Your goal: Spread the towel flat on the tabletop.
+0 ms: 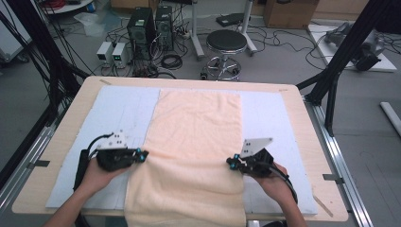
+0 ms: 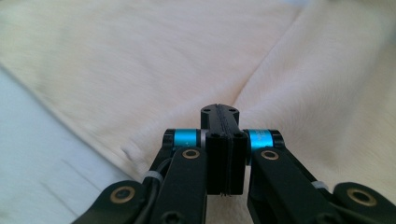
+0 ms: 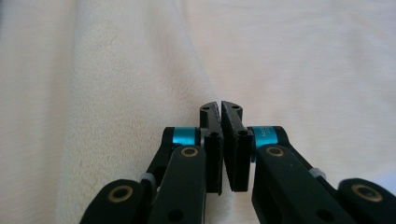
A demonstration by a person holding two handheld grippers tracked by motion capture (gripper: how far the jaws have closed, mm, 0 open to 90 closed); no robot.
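A peach towel (image 1: 194,127) lies lengthwise down the middle of a pale blue mat (image 1: 118,113), its near end hanging over the table's front edge. My left gripper (image 1: 144,154) is at the towel's left edge, shut on the towel. In the left gripper view its jaws (image 2: 219,112) meet at the tips, and a raised crease of towel (image 2: 140,60) runs away from them. My right gripper (image 1: 230,163) pinches the towel's right edge. The right gripper view has its jaws (image 3: 219,106) closed at the tips, with a ridge of towel (image 3: 303,60) rising from them. A shallow fold crosses the towel between the two grippers.
The mat covers most of a wooden table (image 1: 66,127). Black frame posts (image 1: 345,47) stand at the table's far corners. Beyond the far edge are a black stool (image 1: 226,42), computer towers (image 1: 142,26) and loose cables on the floor.
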